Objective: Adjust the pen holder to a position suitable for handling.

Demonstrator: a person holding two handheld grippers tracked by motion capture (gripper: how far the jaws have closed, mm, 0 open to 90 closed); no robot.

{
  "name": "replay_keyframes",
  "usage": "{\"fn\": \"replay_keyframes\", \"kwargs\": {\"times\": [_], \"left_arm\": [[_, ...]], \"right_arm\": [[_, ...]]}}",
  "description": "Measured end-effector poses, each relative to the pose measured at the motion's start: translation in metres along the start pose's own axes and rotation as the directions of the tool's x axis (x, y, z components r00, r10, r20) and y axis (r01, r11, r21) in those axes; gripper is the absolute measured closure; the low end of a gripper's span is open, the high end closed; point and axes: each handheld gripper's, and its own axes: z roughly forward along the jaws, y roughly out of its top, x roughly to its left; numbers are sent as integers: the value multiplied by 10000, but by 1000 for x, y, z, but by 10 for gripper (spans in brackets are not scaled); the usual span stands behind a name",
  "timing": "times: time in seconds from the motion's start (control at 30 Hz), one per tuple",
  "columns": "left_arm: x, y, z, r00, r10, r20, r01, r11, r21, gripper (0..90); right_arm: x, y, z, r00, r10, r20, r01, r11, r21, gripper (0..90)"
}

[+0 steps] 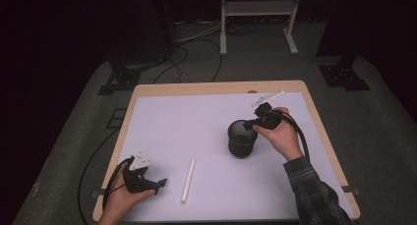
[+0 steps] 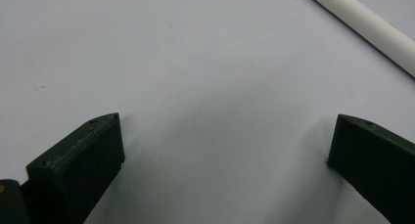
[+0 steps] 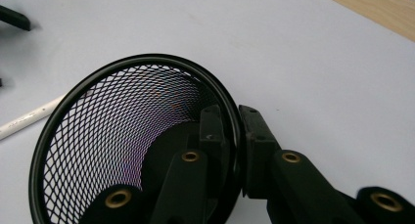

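A black wire-mesh cup (image 1: 242,138) stands right of the middle of the white mat (image 1: 196,122). My right gripper (image 1: 252,124) is shut on its far right rim. In the right gripper view one jaw sits inside the mesh cup (image 3: 122,136) and the other outside, the rim pinched by the right gripper (image 3: 235,123). A white stick (image 1: 188,180) lies on the mat near the front. My left gripper (image 1: 158,185) rests low at the front left, open; in its own view the left gripper (image 2: 227,121) holds nothing, and the white stick (image 2: 367,28) lies beyond its jaws.
A second thin pale stick (image 1: 268,98) lies near the table's far edge, behind the right hand. The wooden table edge (image 1: 216,88) frames the mat. Cables and a stand's legs are on the floor behind. The white stick (image 3: 29,119) also shows left of the cup.
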Motion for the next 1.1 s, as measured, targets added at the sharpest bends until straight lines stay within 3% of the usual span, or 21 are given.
{"fn": "replay_keyframes", "kwargs": {"times": [0.53,1.1], "left_arm": [[0,0,0,10000,-5,11,5,10000,23,0],[0,0,0,10000,-71,19,71,10000,-12,0]], "right_arm": [[18,-20,-7,9977,-267,-624,272,9996,73,808],[44,-24,0,9889,-714,-1301,755,9968,268,808]]}}
